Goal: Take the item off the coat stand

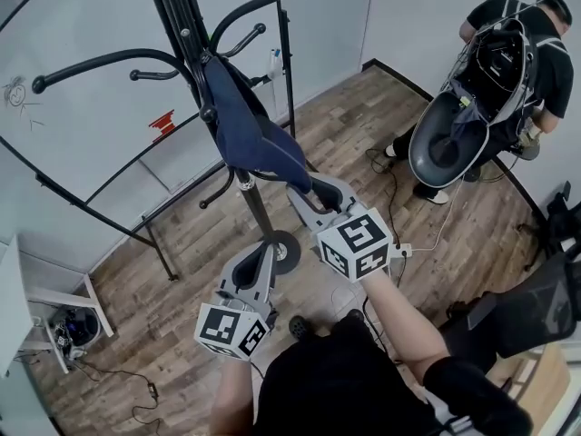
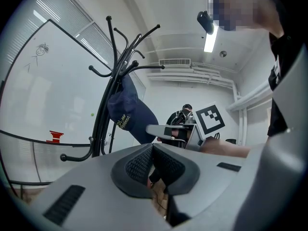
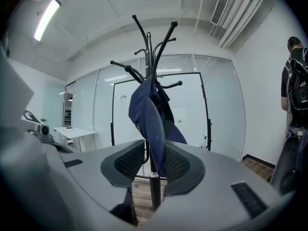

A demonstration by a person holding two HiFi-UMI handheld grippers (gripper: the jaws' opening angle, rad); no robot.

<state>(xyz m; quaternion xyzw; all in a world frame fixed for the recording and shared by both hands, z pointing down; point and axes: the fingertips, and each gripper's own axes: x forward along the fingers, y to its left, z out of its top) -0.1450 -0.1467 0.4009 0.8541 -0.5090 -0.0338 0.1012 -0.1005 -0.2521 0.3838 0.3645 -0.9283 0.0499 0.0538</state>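
Observation:
A navy cap (image 1: 250, 130) hangs on the black coat stand (image 1: 186, 25), brim pointing down towards me. My right gripper (image 1: 316, 192) reaches level at the brim's lower end. In the right gripper view the cap (image 3: 147, 114) hangs edge-on between the jaws of that gripper (image 3: 153, 163), close to the right pad and clear of the left one; the jaws stand open. My left gripper (image 1: 266, 252) hangs lower, beside the stand's pole, away from the cap. In the left gripper view its pads (image 2: 144, 160) meet with nothing between them, and the cap (image 2: 127, 112) shows ahead.
A person with a backpack (image 1: 508, 71) stands bent over at the back right. A glass wall with a whiteboard (image 1: 82, 107) runs behind the stand. Cables (image 1: 399, 234) lie on the wooden floor, a dark chair (image 1: 545, 307) is at right, a white table (image 1: 18, 280) at left.

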